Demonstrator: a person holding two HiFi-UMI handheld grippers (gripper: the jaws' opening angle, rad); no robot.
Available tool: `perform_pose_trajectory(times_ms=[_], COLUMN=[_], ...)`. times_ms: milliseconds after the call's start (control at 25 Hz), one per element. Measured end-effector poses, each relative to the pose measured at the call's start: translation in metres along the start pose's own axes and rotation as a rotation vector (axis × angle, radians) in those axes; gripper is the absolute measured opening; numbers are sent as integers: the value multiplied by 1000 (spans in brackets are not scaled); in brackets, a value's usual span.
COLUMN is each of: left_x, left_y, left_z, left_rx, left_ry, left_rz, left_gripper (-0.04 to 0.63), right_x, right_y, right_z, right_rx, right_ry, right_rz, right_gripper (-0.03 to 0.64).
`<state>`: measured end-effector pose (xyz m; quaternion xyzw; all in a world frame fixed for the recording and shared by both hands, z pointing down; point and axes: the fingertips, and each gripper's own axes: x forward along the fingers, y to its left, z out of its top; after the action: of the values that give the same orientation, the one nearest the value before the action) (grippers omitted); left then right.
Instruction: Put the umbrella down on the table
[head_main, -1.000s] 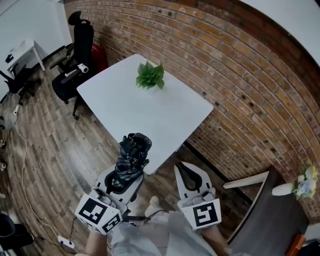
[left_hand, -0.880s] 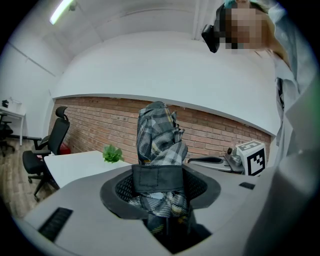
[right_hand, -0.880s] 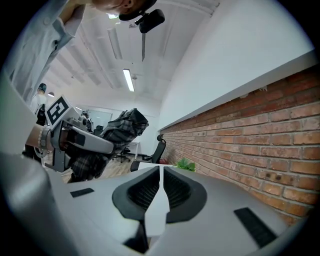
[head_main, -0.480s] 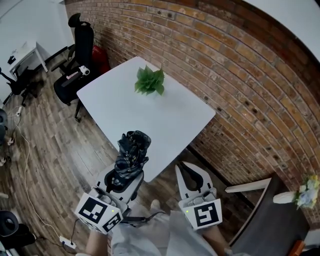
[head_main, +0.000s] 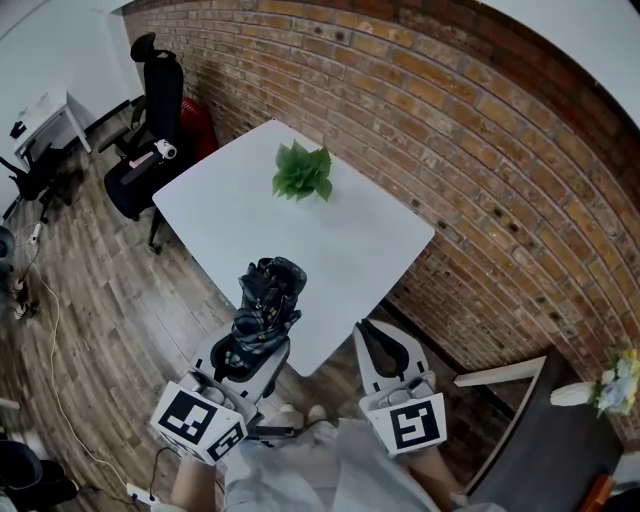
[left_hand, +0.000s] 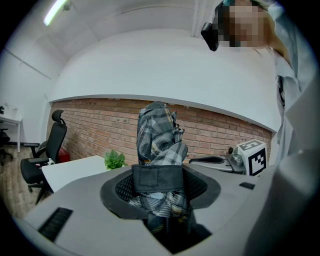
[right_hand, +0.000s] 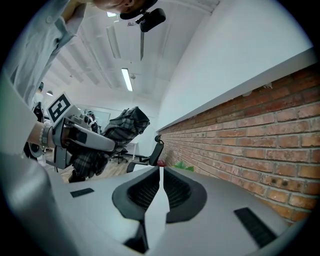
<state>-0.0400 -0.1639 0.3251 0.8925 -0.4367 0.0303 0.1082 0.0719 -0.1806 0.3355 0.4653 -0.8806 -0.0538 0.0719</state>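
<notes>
left fingers (left_hand: 112, 197): clamped on the folded umbrella (left_hand: 160, 145) at its strapped middle
right fingers (right_hand: 185, 192): pressed together, nothing between them
umbrella look: grey-and-black plaid with small yellow flecks, loosely bundled, a dark strap wrapped round it
umbrella place: held in the air, sticking up out of the left fingers, by the near edge of the white desk (head_main: 330, 240)
desk: carries a green plant (head_main: 302, 172) toward its far side
</notes>
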Motion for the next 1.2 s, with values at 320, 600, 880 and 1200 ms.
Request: perform_pose_trajectory(times_ms=[320,600,880,1200], left_x=[4,7,15,42], left_y=[21,32,38,48], left_z=[2,1,-4,-27], left_rx=[2,-7,-17,-35], left_ry=[11,17,33,105], left_rz=[-19,-23,-22,-11], left_gripper=[216,216,216,216], right_x=[21,32,35,37], right_y=[5,7,4,-4], right_z=[4,6,1,-12], right_rx=[-2,0,4,16], right_ry=[5,7,22,52], right_rz=[-18,-24,-32,-48], right_gripper=[54,54,54,54])
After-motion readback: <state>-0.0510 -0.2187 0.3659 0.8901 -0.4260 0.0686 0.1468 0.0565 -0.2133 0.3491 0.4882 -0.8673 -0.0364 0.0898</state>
